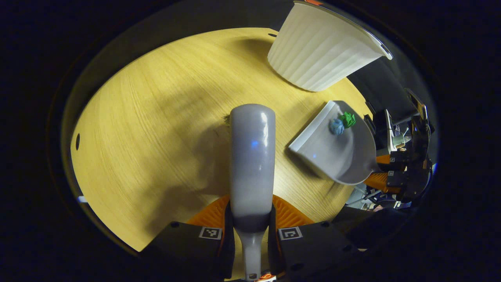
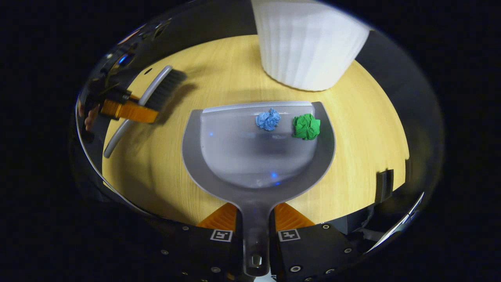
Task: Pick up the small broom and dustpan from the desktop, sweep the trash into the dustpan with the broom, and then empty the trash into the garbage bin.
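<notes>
In the left gripper view, the left tool was clamped on the grey handle of the small broom, its two fingers pressing the handle's narrow neck from either side; the handle ran straight up from the tool over the wooden surface, and a tuft of dark bristles peeked out beside its far end. To the right of the broom and well apart from it, the grey dustpan was tilted above the surface, with a blue paper ball and a green paper ball lying touching each other near its front lip. The right tool gripped the dustpan from the far right edge. The white ribbed garbage bin stood beyond the dustpan at the upper right. In the right gripper view, the right tool was closed on the dustpan's handle, both fingers against it, and the pan spread out directly ahead of the tool. The blue paper ball and the green paper ball sat apart near the pan's front edge, the green one toward the right wall. The garbage bin stood just beyond the pan's lip. At the left, the broom was held by the left tool, bristles pointing toward the surface.
</notes>
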